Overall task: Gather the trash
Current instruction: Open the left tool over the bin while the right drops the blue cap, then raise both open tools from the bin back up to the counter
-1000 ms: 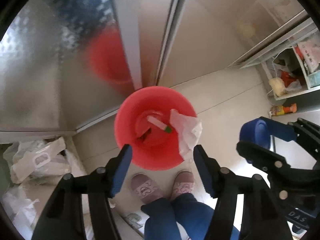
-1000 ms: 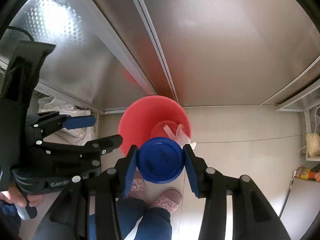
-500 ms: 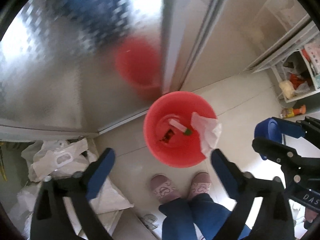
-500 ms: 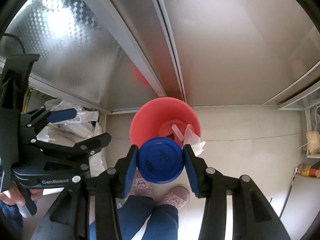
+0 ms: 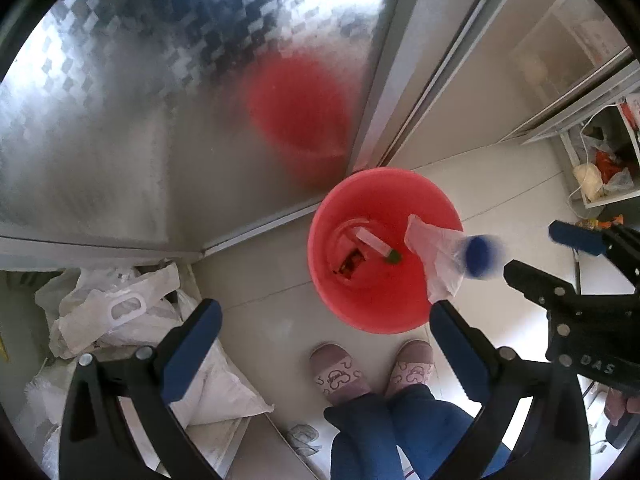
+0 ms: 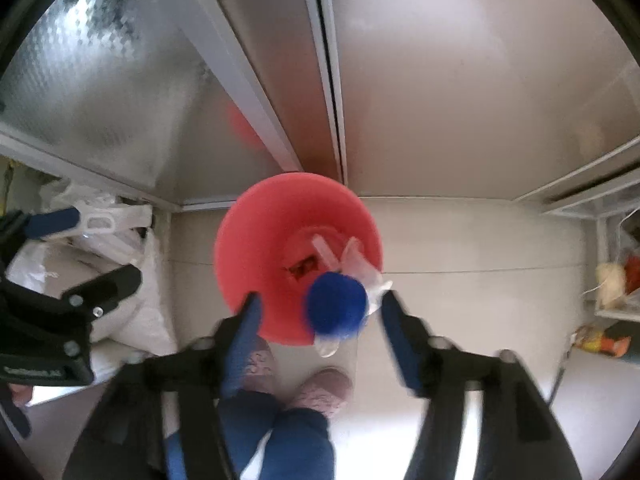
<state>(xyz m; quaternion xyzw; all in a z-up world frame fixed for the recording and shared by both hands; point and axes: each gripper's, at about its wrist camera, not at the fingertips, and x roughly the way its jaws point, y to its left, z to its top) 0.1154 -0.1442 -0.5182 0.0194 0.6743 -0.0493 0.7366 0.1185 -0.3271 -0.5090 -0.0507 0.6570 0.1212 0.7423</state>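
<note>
Bucket (image 5: 362, 316) is being seen on the floor (image 5: 500, 208), against the sliding door track (image 5: 376, 128). Wrapper (image 5: 434, 256) is being draped over its right rim; a tube (image 5: 376, 245) is lying inside at the bottom. Lidded container (image 6: 336, 306) is being seen in mid-air above the bucket's near rim, between the spread fingers of the right gripper (image 6: 320, 320). Bags (image 5: 116, 308) are lying left of the bucket, shelf (image 5: 600, 168) far right. Feet (image 5: 340, 374) are just before the bucket.

red bin (image 5: 384, 312) mouth open above, bags (image 5: 120, 312) crowding left
</note>
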